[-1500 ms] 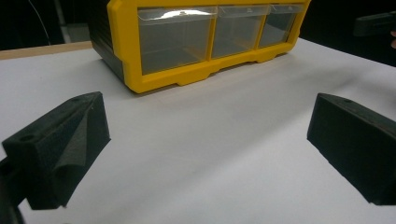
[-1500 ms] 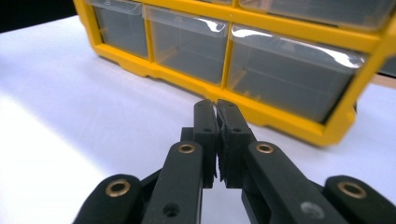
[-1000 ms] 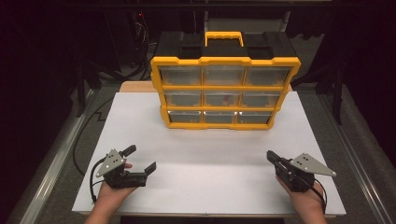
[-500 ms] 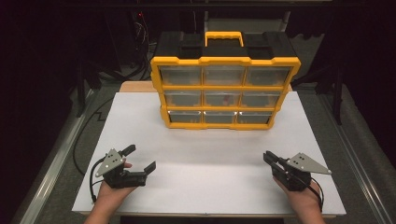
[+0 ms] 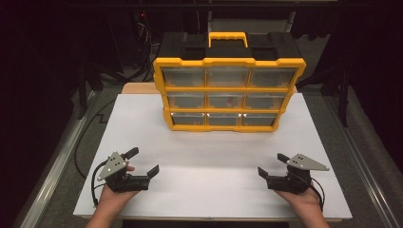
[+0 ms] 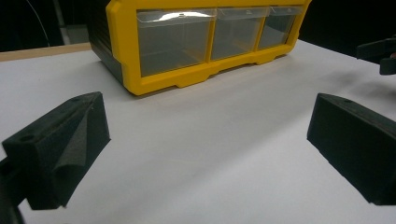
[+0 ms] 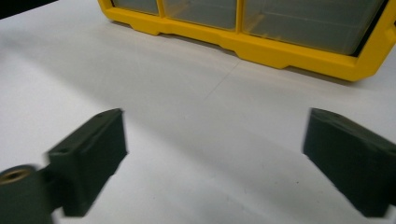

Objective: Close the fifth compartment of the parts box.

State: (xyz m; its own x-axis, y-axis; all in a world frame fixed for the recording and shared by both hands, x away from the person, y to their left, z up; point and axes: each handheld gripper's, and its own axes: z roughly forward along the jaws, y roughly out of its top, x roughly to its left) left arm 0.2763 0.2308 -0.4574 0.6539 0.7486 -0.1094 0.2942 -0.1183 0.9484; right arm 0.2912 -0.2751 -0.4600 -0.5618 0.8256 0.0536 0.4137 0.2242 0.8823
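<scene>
A white table (image 5: 214, 156) stands in a dark room, with the yellow drawer box (image 5: 228, 88) at its far middle. The left gripper (image 5: 142, 162) and right gripper (image 5: 272, 164) rest near the near edge, well apart, both wide open and empty; the right jaws have just been opening. Drawer contents are hard to see.

Bright white table (image 5: 214, 185) amid dark surroundings; glare on drawer fronts (image 6: 175, 16), slight blur.
</scene>
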